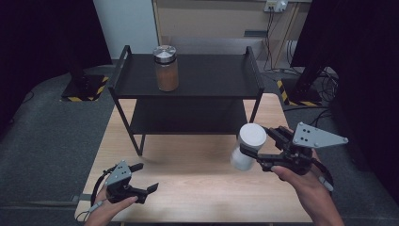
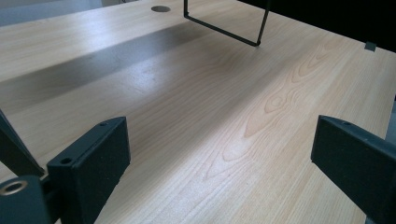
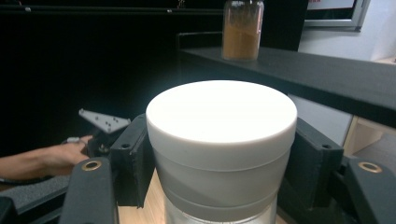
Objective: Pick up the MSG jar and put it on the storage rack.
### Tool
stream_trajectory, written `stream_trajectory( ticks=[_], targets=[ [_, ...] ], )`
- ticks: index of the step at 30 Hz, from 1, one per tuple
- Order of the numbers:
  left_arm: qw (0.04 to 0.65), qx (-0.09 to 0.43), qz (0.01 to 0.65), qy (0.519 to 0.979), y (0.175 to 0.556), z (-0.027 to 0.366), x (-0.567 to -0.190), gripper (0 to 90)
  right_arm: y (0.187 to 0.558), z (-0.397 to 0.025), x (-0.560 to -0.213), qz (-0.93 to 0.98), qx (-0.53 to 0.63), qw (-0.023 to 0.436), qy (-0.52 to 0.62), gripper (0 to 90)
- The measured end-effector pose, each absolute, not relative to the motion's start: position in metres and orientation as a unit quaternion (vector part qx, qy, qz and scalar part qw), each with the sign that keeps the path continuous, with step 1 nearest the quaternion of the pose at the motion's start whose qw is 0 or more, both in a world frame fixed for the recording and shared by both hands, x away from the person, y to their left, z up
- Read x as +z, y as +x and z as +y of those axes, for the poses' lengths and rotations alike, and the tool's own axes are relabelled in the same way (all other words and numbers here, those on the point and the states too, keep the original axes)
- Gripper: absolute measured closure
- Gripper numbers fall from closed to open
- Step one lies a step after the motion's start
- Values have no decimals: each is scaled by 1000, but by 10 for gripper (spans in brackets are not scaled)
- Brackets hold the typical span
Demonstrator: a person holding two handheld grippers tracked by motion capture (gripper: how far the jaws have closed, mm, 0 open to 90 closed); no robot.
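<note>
A white-lidded jar (image 1: pixel 248 146) hangs above the table's right side, held tilted in my right gripper (image 1: pixel 256 148). In the right gripper view the jar's white lid (image 3: pixel 222 121) sits squeezed between both jaws. A glass jar of brown powder with a silver lid (image 1: pixel 165 67) stands on the top shelf of the black rack (image 1: pixel 207 80); the same brown jar (image 3: pixel 242 29) appears far off in the right gripper view. My left gripper (image 1: pixel 147 178) rests low at the table's front left, open, with bare wood between its jaws (image 2: pixel 219 154).
The black two-tier rack stands at the back of the wooden table (image 1: pixel 197 188), its lower shelf (image 1: pixel 188 117) bare. A rack leg (image 2: pixel 219 28) touches the tabletop ahead of the left gripper. Dark curtains and cables surround the table.
</note>
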State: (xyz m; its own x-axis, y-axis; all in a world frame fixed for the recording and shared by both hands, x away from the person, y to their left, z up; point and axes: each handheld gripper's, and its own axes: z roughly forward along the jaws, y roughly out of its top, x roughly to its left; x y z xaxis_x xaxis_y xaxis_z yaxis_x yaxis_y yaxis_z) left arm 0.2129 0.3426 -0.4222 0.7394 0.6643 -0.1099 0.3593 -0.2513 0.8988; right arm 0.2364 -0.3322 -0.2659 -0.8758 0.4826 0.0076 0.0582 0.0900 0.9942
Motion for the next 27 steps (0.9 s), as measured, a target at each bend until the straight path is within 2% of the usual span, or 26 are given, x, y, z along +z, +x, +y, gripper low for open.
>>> stream_trajectory(
  ticks=[8, 16, 27],
  targets=[
    [513, 145, 326, 781, 214, 340, -423, 32, 243, -323, -246, 723, 645, 168, 180, 342],
    [513, 145, 327, 781, 213, 340, -424, 32, 256, -324, -240, 717, 657, 154, 175, 342],
    [508, 142, 325, 785, 215, 338, -425, 32, 266, -320, -224, 722, 653, 160, 165, 342]
  ],
)
